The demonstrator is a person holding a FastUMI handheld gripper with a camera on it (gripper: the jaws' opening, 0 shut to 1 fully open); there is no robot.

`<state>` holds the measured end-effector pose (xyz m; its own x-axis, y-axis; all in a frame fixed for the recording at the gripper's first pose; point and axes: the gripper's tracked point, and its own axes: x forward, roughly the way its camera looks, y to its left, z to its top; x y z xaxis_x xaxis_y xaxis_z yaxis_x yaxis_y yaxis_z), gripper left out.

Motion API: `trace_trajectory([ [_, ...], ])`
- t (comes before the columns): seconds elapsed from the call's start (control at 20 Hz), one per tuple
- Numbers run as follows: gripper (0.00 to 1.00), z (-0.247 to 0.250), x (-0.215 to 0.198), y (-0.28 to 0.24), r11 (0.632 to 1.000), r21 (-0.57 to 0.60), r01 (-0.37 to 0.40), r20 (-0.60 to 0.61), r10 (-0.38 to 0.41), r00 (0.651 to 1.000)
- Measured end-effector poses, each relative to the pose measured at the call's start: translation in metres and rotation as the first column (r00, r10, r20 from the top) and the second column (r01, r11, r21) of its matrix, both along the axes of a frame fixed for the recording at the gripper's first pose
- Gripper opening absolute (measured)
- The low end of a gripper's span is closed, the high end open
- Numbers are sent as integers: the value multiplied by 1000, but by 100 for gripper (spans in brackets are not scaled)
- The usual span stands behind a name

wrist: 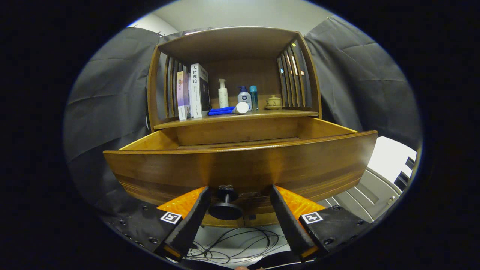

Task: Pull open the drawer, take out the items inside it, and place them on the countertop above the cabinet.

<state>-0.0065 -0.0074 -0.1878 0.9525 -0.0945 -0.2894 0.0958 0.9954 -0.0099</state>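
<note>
My gripper (239, 204) has its jaws apart, either side of the dark knob (225, 205); the knob sits nearer the left finger, and I can't tell whether that finger touches it. The knob is fixed to the front of the drawer (240, 167), which stands pulled out of the cabinet (234, 41). Beyond it, on the countertop (300, 112), I see books (193, 92), a blue cloth (221, 110), a white tube (241, 108), bottles (244, 96) and a small pot (273, 101). Cables (240, 242) lie on the floor below.
</note>
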Motion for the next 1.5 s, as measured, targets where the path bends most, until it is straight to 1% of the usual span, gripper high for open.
trace_trajectory([
  [0.25, 100, 2, 15, 1, 999, -34, -12, 24, 13, 1000],
  [0.5, 100, 8, 52, 2, 999, -41, -9, 23, 10, 1000],
  [0.65, 100, 16, 76, 2, 999, -43, 2, 56, 1, 998],
  [0.8, 99, 13, 101, 4, 1000, -28, 13, 46, -11, 999],
  [1.5, 99, 12, 179, -3, 999, -31, 19, 36, -18, 999],
])
